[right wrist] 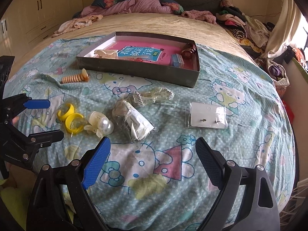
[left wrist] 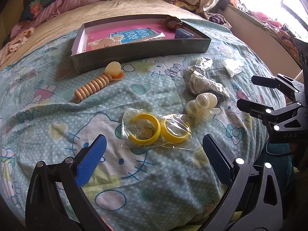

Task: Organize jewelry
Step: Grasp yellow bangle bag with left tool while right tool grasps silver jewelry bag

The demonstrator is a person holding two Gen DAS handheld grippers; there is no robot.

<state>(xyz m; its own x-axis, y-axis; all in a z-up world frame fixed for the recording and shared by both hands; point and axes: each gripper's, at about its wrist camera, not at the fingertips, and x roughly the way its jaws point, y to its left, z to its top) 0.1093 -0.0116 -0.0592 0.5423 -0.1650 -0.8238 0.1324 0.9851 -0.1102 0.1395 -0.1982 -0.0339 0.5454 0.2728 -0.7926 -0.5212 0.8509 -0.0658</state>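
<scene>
Jewelry lies scattered on a Hello Kitty bedsheet. A clear bag with two yellow hoop earrings [left wrist: 156, 130] [right wrist: 71, 118] sits just ahead of my left gripper [left wrist: 154, 154] [right wrist: 54, 119], which is open and empty. To the right of the hoops is a pearl cluster [left wrist: 202, 104] [right wrist: 102, 126]. A crumpled bagged item [right wrist: 134, 123], a bagged silver clip [right wrist: 154, 96] and a stud earring card [right wrist: 207, 117] lie ahead of my right gripper [right wrist: 153, 144] [left wrist: 246, 90], also open with only sheet between its fingers. Further back a shallow dark box [left wrist: 134, 53] [right wrist: 138, 71] holds a pink book and small pieces.
A wooden beaded piece [left wrist: 94, 86] [right wrist: 75, 79] lies near the box's front left corner. Piles of clothes [right wrist: 134, 5] cover the head of the bed and its right side. Cupboards [right wrist: 38, 9] stand at the left, and a window [left wrist: 294, 3] is on the right.
</scene>
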